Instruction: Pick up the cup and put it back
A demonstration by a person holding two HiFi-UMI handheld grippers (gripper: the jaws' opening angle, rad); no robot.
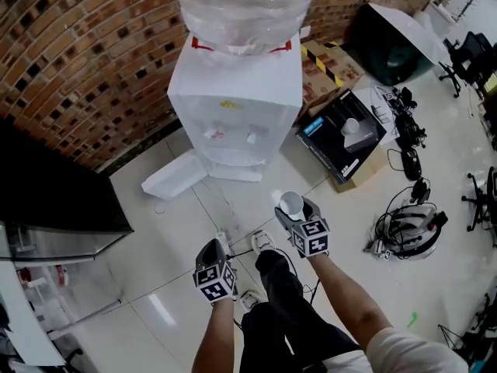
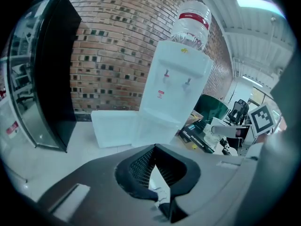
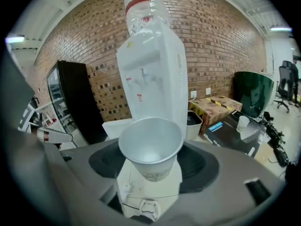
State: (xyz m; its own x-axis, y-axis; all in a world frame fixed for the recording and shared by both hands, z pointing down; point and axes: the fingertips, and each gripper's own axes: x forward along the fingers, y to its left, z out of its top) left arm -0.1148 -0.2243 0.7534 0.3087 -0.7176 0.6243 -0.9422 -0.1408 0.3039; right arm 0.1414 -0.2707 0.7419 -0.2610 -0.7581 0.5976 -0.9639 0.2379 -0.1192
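Between jaws of right gripper (image 1: 295, 212), set wide and clamped low on the wall: cup (image 3: 150, 145), upright, mouth up, well above floor (image 1: 178, 231), short of dispenser (image 1: 233, 107). Grips thin paper only. Could crush under a harder squeeze, or slip and drop if slackened. Could tip on a fast swing. Left gripper (image 1: 213, 252): narrow, empty, probably too low for a catch.

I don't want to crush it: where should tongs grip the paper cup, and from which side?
Take the paper cup by its lower wall, from the side, a pad on each flank, as the right tongs hold it. It stands upright and tapers downward; the narrow base is likely stiffer than the open rim.
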